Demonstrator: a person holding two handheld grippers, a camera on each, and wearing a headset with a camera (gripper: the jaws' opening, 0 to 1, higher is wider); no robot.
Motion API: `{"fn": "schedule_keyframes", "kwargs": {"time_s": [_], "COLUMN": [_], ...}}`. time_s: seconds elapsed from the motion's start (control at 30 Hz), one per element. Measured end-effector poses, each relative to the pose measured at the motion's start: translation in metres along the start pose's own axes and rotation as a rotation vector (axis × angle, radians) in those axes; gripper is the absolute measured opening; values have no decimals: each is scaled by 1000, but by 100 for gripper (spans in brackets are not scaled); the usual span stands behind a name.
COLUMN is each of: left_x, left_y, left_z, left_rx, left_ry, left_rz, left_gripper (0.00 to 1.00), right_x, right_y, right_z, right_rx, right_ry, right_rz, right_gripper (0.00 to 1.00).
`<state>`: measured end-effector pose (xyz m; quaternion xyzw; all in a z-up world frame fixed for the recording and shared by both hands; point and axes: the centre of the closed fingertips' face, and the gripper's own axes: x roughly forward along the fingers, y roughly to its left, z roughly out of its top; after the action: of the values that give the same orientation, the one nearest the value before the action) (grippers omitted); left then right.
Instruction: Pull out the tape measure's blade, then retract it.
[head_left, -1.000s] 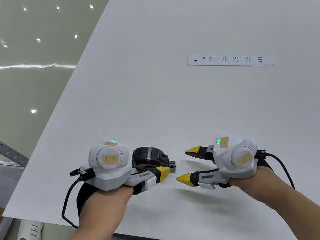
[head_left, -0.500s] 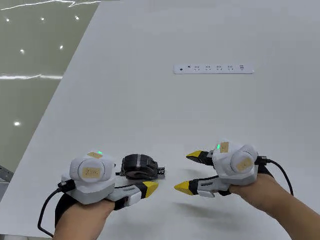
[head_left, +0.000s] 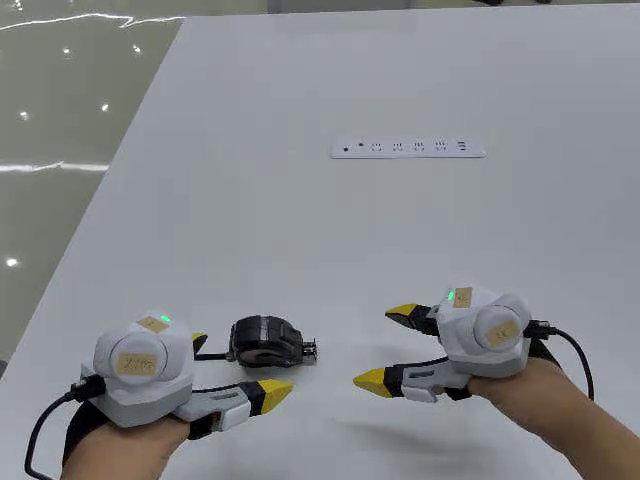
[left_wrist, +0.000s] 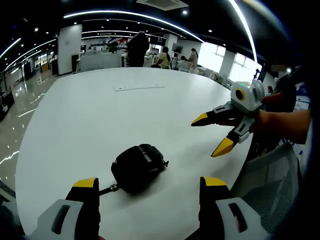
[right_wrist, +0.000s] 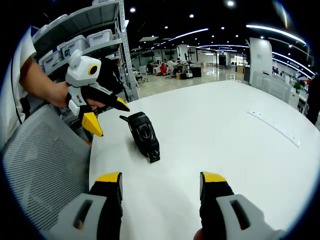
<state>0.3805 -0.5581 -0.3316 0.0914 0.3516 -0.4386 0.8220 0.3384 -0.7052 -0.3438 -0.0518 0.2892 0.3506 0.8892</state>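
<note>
Yellow-tipped fingers (left_wrist: 85, 183) of the left gripper (head_left: 234, 366) stand spread and hold nothing. The black tape measure (head_left: 265, 342) lies on the white table (head_left: 300, 230) just ahead of them, apparently untouched, its blade seemingly wound in. The right gripper (head_left: 386, 347) hangs near it, likewise spread and empty, and a power strip (head_left: 408, 149) lies well beyond.

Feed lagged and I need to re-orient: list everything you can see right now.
tape measure: one, black, lying on the table between the claws, nearer the left one
power strip: one, white, far side of the table
table: one, white, bears both things
mesh chair: one, grey, at the table's near edge
left claw: one, white with yellow tips, open, beside the tape measure
right claw: one, same colours, open, apart from the tape measure
</note>
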Motion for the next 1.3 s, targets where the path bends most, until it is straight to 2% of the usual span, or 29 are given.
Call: {"fn": "schedule_keyframes", "kwargs": {"time_s": [0.37, 0.47, 0.67, 0.97, 1.1, 1.2, 1.3], "left_x": [-16, -22, -33, -49, -55, -58, -60], "left_y": [2, 2, 6, 17, 18, 18, 16], "left_z": [-5, -8, -15, -23, -22, -25, -27], "left_rx": [30, 21, 32, 5, 6, 0, 20], "left_ry": [-9, -14, -10, -23, -42, -42, -32], "left_rz": [-25, -38, -41, -26, -26, -39, -41], "left_gripper": [82, 83, 84, 85, 86, 86, 86], "right_x": [-29, -37, -53, -76, -85, -94, -101], "right_y": [-6, -5, -8, -11, -12, -13, -13], "right_z": [-10, -14, -21, -31, -34, -39, -44], "right_rx": [42, 39, 58, 72, 76, 86, 99], "right_ry": [6, 17, 15, 10, 11, 10, 8], "right_rz": [-55, -66, -98, -148, -165, -182, -190], "right_gripper": [69, 71, 74, 78, 80, 81, 82]}}
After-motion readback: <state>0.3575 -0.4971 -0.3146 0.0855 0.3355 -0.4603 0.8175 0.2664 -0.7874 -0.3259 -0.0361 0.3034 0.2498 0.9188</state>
